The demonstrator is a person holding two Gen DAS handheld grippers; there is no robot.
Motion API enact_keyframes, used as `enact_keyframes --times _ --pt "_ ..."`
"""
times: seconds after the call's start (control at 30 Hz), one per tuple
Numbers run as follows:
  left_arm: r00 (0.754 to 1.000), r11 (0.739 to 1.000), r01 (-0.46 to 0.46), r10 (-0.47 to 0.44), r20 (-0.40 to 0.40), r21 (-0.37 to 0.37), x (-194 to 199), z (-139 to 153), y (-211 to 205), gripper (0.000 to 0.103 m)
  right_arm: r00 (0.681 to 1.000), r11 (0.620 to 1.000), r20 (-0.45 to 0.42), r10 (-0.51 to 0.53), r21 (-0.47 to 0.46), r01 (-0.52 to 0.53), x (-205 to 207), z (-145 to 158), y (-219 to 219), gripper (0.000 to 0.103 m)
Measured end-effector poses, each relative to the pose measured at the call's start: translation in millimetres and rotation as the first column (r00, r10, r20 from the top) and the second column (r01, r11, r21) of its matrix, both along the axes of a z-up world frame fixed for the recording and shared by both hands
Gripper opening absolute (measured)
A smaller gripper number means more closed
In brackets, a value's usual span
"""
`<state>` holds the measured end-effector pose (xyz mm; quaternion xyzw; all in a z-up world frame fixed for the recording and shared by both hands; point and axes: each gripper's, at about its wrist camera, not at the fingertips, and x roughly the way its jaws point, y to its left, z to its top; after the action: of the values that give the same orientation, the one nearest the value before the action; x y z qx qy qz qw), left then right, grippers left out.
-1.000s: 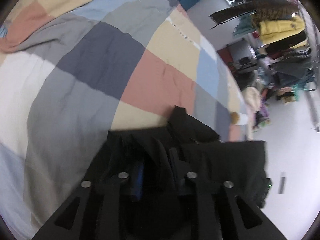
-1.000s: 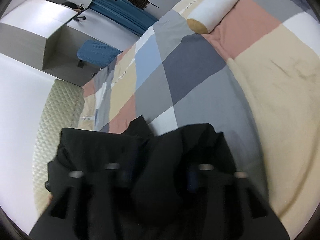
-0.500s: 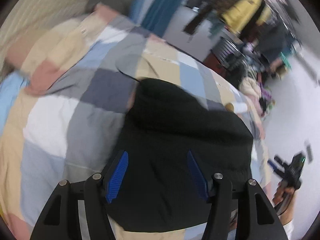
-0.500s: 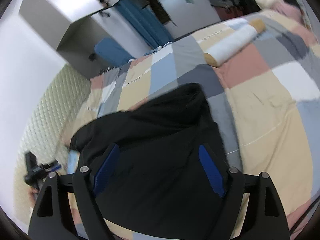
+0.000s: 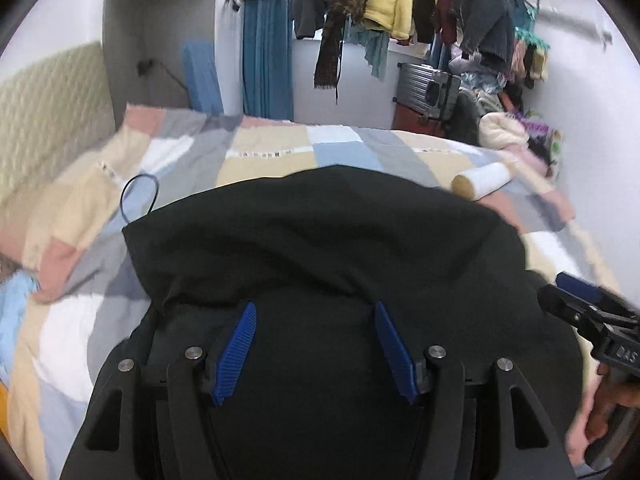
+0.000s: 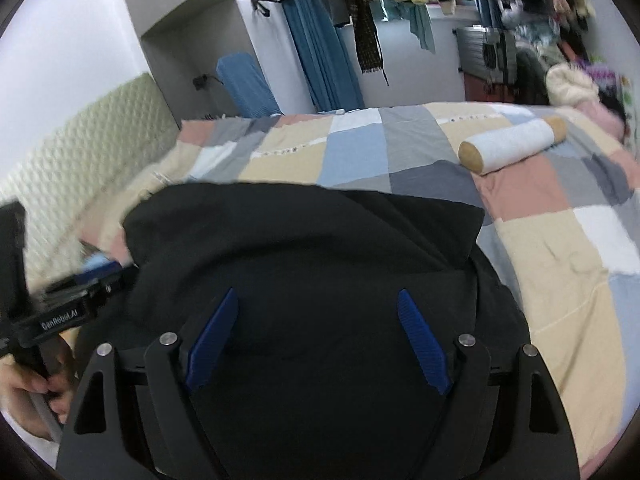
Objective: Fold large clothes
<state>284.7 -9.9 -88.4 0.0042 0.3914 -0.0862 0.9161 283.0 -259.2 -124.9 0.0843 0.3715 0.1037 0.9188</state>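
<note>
The folded garment is laid on the patchwork quilt, near its front edge. A bolster is set on the quilt behind the garment and to its right. A thin cord loop is seen on the quilt just beside the garment's left rear corner. A padded headboard is placed to the left of the quilt. Hanging clothes and a suitcase are found behind the quilt's far edge.

Both tools off black garment.
</note>
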Motion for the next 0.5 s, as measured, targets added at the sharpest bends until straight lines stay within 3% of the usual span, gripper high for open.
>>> enact_keyframes --times 0.1,0.27,0.5 --pt "1.000 1.000 -0.012 0.012 0.016 0.012 9 -11 -4 0.061 1.000 1.000 0.026 0.002 -0.031 -0.001 8 -11 7 0.082" --pt "1.000 0.998 -0.031 0.031 -0.007 -0.046 34 -23 2 0.062 0.999 0.997 0.050 -0.012 -0.071 0.016 26 -16 11 0.085" --pt "0.998 0.992 -0.038 0.031 -0.055 -0.121 75 -55 10 0.065 1.000 0.999 0.005 -0.023 -0.049 0.023 69 -41 13 0.098"
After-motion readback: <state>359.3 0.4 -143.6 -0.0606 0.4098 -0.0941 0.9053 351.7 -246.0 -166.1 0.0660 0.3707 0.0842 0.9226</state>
